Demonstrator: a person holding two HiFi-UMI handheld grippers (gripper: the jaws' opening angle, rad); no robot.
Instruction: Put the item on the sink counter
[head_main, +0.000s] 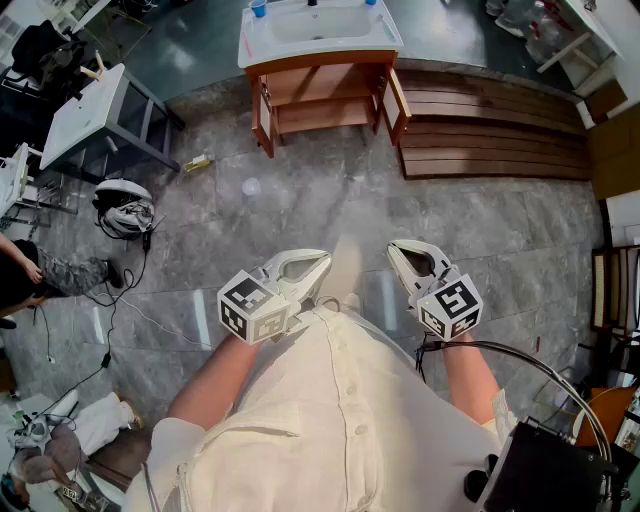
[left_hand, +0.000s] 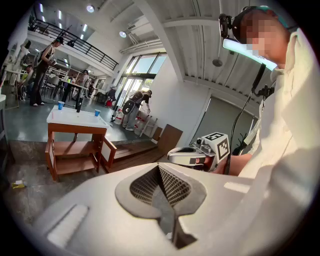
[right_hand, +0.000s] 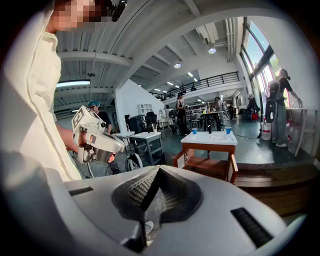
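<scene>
The sink counter (head_main: 250, 45) is a white top on a wooden stand, far ahead at the top of the head view, with blue cups (head_main: 258, 8) on it. It also shows in the left gripper view (left_hand: 75, 118) and the right gripper view (right_hand: 210, 140). A small yellowish item (head_main: 197, 162) and a pale round thing (head_main: 250, 186) lie on the floor before it. My left gripper (head_main: 322, 264) and right gripper (head_main: 396, 248) are held close to my body, far from the counter. Both are shut with nothing between the jaws (left_hand: 160, 167) (right_hand: 157, 172).
A grey table (head_main: 95, 110) stands at the left, with a helmet-like bundle (head_main: 123, 205) and cables on the floor beside it. Wooden steps (head_main: 490, 130) lie right of the sink stand. A person (head_main: 20, 270) sits at the far left. A black box (head_main: 550, 470) is at my right.
</scene>
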